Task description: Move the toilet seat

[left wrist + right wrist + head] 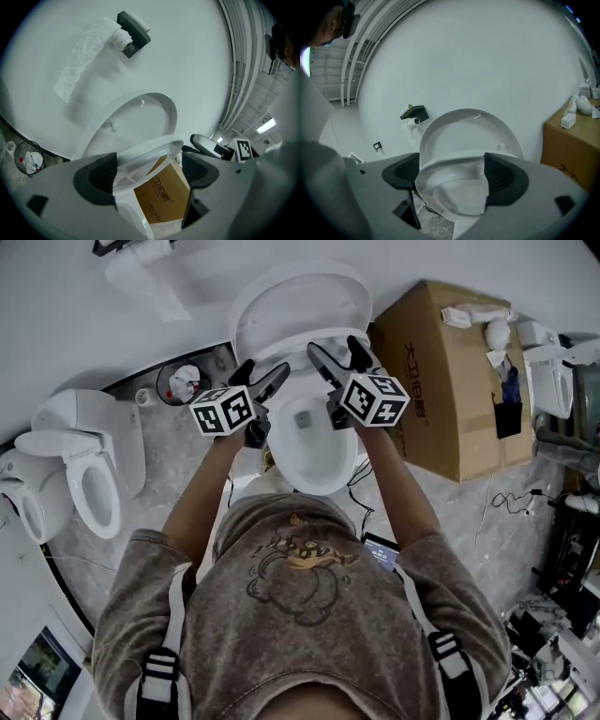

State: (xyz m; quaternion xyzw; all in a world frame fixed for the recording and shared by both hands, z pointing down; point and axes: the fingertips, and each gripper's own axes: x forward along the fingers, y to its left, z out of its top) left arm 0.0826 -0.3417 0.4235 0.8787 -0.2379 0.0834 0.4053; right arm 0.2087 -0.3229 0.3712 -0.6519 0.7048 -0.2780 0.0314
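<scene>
White toilet seat, left gripper, right gripper outstretched toward it, fingers apart

White toilet seat at centre; black-and-white square markers on left gripper and right gripper; brown cardboard box upper right; grey-brown sweatshirt below.

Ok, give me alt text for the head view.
A person stands over a white toilet, holding the left gripper and right gripper above it, jaws apart, its lid raised. A cardboard box stands beside it.
</scene>
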